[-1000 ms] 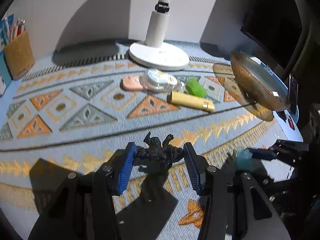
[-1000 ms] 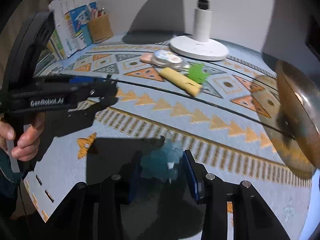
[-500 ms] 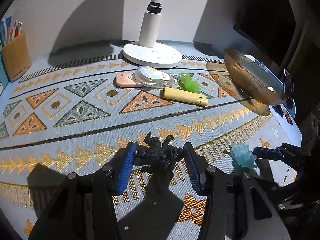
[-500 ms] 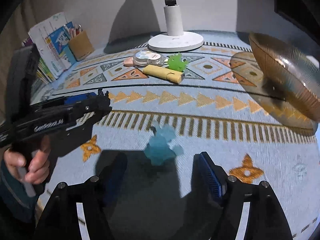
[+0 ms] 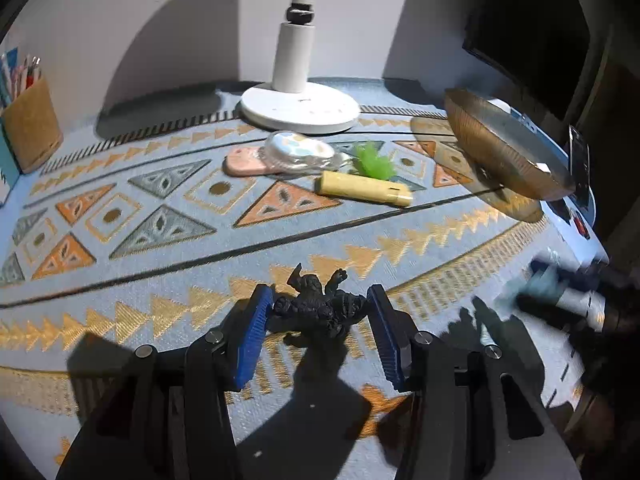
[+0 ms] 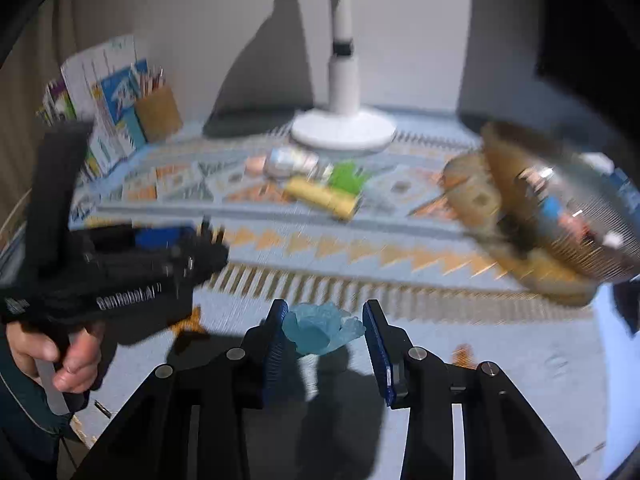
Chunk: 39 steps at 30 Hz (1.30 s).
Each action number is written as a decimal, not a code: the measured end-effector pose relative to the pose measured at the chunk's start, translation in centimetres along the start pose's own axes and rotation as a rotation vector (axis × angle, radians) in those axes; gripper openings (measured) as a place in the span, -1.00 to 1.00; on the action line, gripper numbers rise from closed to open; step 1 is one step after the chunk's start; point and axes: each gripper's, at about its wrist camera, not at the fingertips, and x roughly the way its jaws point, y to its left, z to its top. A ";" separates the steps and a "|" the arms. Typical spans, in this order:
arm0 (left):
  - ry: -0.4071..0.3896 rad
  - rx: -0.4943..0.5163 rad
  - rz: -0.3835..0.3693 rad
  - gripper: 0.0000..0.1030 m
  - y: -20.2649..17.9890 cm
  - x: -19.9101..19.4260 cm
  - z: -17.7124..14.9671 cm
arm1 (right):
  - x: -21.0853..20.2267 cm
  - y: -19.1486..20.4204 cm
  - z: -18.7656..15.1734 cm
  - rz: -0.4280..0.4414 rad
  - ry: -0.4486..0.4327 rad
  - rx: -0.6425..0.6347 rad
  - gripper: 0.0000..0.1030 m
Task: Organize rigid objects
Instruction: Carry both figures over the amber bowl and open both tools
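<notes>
My left gripper (image 5: pixel 318 312) is shut on a small black figurine (image 5: pixel 320 304) and holds it just above the patterned mat (image 5: pixel 160 232). My right gripper (image 6: pixel 325 330) is shut on a pale blue translucent figurine (image 6: pixel 320 330), lifted off the mat; in the left wrist view it is only a blur at the right edge (image 5: pixel 560 300). A yellow tube (image 5: pixel 362 194), a green spiky toy (image 5: pixel 374 160), a clear round case (image 5: pixel 298 150) and a pink flat piece (image 5: pixel 244 164) lie mid-mat. A ribbed amber glass bowl (image 5: pixel 500 152) stands at the right.
A white lamp base (image 5: pixel 300 110) stands at the back centre. A brown pencil cup (image 5: pixel 30 126) and booklets (image 6: pixel 108 92) sit at the back left. The left gripper and the hand on it (image 6: pixel 120 280) fill the left of the right wrist view.
My right gripper, open around the blue figurine half a second ago, has closed on it and lifted it; its view is blurred by fast motion. The left gripper still holds the black figurine.
</notes>
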 end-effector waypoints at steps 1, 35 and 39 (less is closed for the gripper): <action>-0.014 0.014 0.000 -0.11 -0.3 -0.4 0.3 | -1.1 -0.6 0.5 -0.016 -0.024 0.005 -0.27; 0.046 0.217 -0.438 -0.11 -23.7 7.4 17.1 | -6.2 -27.1 4.4 -0.149 -0.100 0.545 -0.27; 0.079 0.221 -0.434 -0.11 -24.1 9.0 16.8 | -4.9 -27.3 4.2 -0.134 -0.071 0.546 -0.27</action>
